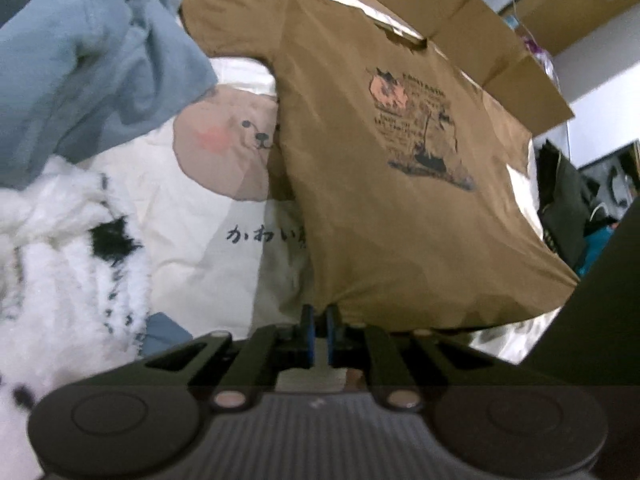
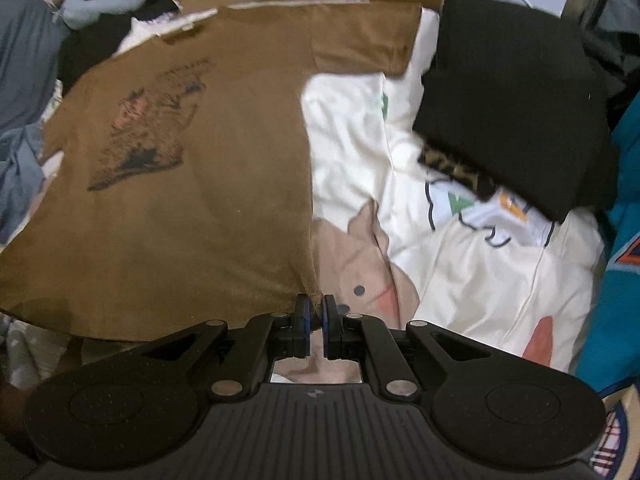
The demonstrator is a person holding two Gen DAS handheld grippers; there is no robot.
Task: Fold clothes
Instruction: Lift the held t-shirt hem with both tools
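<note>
A brown T-shirt [image 1: 380,200] with a dark and pink print on its chest lies spread front up over a cream bedsheet. My left gripper [image 1: 319,314] is shut on the shirt's bottom hem at one corner. My right gripper [image 2: 314,306] is shut on the other bottom corner of the same brown T-shirt [image 2: 180,184]. The hem is lifted a little off the sheet between the two grippers. One sleeve reaches toward the cardboard box in each view.
The cream bedsheet [image 1: 192,220] has a bear print. A blue-grey garment [image 1: 88,68] and a white fluffy garment [image 1: 60,240] lie left. A folded black garment [image 2: 512,100] sits on a leopard-print piece [image 2: 456,172] at right. A cardboard box [image 1: 460,12] stands behind. A teal garment [image 2: 624,240] lies far right.
</note>
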